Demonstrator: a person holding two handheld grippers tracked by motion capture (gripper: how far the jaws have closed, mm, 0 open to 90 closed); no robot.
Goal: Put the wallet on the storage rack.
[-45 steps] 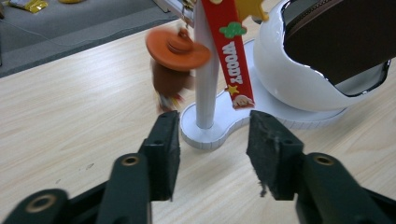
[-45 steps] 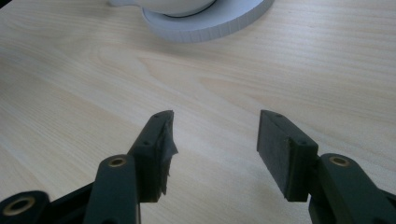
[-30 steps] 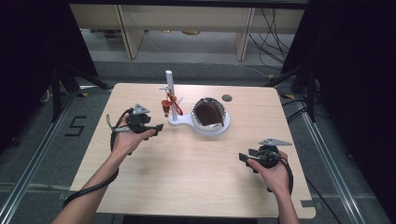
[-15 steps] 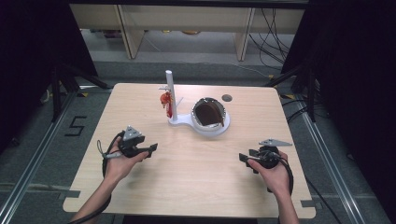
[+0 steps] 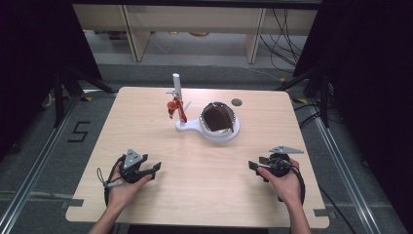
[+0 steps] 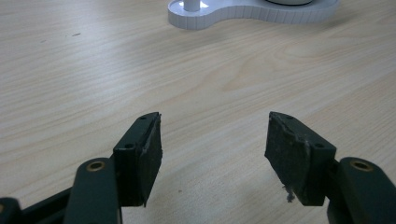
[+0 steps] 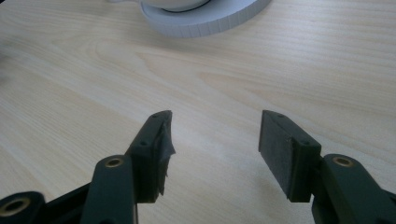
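- Left gripper (image 5: 155,170) rests low on the wooden table (image 5: 146,126), its jaws spread wide with nothing between them, well apart from the white stand (image 5: 207,127) toward the near left corner.
- Right gripper (image 5: 254,167) sits near the table's right edge, jaws also parted and empty.
- White stand lies beyond both grippers, bearing an upright post (image 5: 176,87), a red piece (image 5: 174,106) and a dark bowl (image 5: 217,117).

Right gripper (image 7: 215,140) sits low over the bare wooden table (image 7: 303,60), its two black jaws parted with nothing between them, and the white stand base (image 7: 205,18) lies farther off at centre.
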